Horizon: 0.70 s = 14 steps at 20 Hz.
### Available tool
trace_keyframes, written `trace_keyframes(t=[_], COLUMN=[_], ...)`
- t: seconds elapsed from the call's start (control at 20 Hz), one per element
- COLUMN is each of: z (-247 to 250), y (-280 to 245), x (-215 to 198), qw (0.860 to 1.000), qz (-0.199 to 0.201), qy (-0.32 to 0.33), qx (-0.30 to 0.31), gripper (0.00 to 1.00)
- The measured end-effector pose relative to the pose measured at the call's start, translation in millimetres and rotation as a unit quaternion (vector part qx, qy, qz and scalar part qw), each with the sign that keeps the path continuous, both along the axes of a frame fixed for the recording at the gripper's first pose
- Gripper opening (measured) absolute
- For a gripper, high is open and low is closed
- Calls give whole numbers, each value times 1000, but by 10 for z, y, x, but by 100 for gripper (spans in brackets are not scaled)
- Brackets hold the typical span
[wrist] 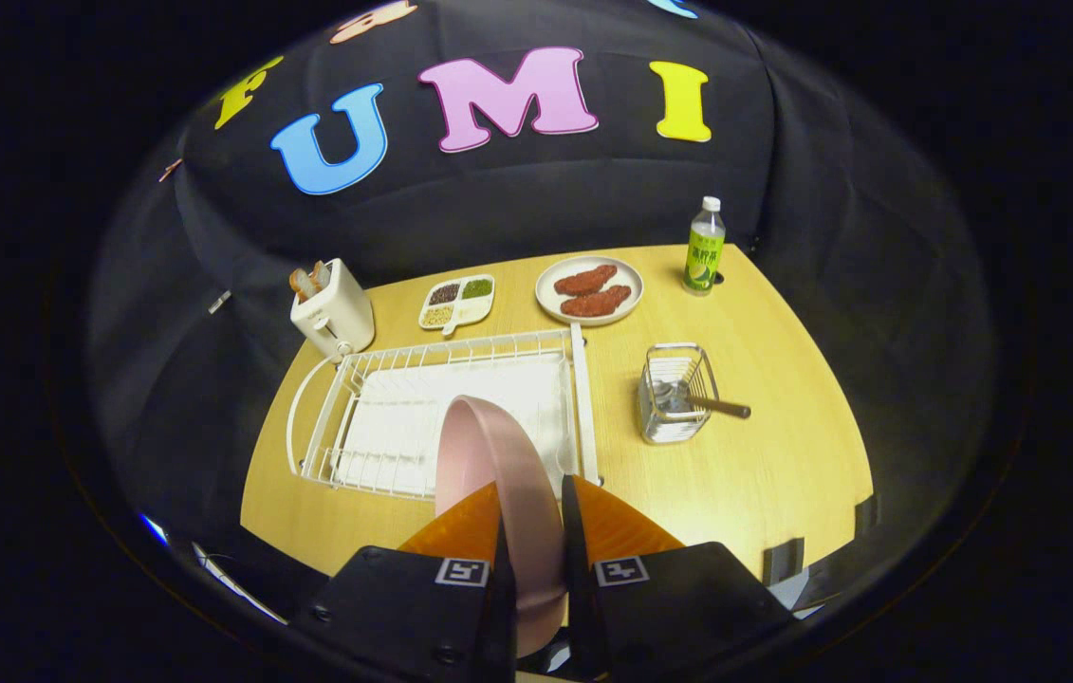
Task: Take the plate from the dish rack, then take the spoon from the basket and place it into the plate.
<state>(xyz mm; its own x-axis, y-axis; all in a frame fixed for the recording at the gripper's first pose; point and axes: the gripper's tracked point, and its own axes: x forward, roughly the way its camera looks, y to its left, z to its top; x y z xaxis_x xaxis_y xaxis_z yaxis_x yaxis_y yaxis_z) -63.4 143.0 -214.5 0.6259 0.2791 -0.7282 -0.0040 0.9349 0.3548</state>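
Note:
A pink plate (489,455) stands on edge between my two fingers, held up above the white wire dish rack (365,379). My gripper (532,493) is shut on the plate's rim, one finger on each face. To the right of the rack stands a small wire basket (678,394). A spoon (716,406) with a dark wooden handle leans out of it toward the right, its bowl down inside the basket.
Beyond the rack stand a white toaster (332,308) with toast in it, a divided dish of grains (457,302), a white plate with two red patties (589,290) and a green bottle (705,247). The wooden table (783,474) ends at its front edge just right of my fingers.

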Motion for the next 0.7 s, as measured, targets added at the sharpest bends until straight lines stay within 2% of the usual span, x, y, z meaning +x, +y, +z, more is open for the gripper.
trace_keyframes(t=[0.25,0.45,0.7], z=[-409,-708,-1079], y=[184,239,276], x=[-463,-559,-568], qw=[998,997,996], qz=[25,44,40], qy=[47,59,81], qx=[26,21,26], gripper=[26,26,26])
